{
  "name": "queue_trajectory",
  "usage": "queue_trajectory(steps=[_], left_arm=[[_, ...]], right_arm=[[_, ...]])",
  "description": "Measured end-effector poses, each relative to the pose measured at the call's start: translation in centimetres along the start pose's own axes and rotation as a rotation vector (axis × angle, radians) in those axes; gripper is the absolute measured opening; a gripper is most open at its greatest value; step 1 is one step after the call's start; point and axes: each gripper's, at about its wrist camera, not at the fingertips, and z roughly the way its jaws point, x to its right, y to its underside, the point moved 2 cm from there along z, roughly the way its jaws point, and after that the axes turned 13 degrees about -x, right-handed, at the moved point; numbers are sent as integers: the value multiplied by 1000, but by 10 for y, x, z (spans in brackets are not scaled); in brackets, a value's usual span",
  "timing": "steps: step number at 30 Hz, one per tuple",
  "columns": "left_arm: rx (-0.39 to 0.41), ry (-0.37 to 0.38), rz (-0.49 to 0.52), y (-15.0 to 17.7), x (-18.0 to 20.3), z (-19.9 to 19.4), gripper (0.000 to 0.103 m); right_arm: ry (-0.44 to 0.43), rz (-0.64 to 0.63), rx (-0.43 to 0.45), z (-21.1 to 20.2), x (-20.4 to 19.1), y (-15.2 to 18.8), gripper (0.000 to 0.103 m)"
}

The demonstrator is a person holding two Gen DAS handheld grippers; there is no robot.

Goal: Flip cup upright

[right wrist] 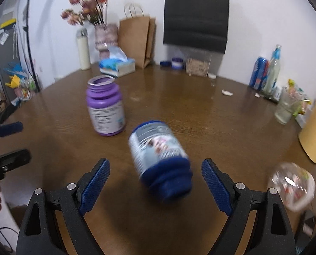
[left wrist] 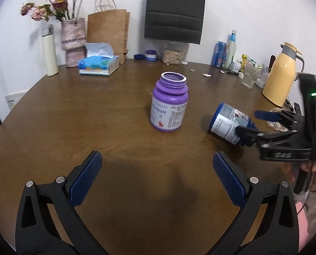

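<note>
purple bottle [left wrist: 169, 104] – white label | blue bottle [right wrist: 160, 159] – grey-white label | brown table [left wrist: 94, 131]

Both grippers hover low with jaws spread wide: left gripper [left wrist: 158, 182] empty, right gripper [right wrist: 155, 187] level.

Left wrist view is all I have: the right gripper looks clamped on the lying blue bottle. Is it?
Observer: No. The right wrist view shows the right gripper open, the blue bottle lying between its fingers with a gap on each side.
Operator: Which end faces that gripper?
Observer: The dark blue neck end. The labelled body points away across the table.
Operator: Anything near the gripper that its body hides from me?
Observer: A crumpled clear plastic wrapper lies on the table just outside its right finger.
</note>
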Motion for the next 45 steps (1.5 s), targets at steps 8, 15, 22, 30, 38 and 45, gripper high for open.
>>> queue_trajectory(steps=[8,15,22,30,38,45], left_arm=[[-10,114,44,-17,7,9,103],[-73,253,74,-14,26,14,100],[-131,190,105,-9,38,33,52],[-114,90,126,-1,27,18,51],[-229,262,229,-12,61,22,83],[-405,176,434,-2,95,59,60]], right_arm=[[-59,-38,-69,30,2,-6,70],[-228,-299,-47,-10,-70,45,69],[-252,-423,2,-24,-95,69,72],[-194,-228,-20,-22,-53,75,82],[-176,-96,-2,-32,-26,73,82],[-63,26,-47,-40,13,82,82]])
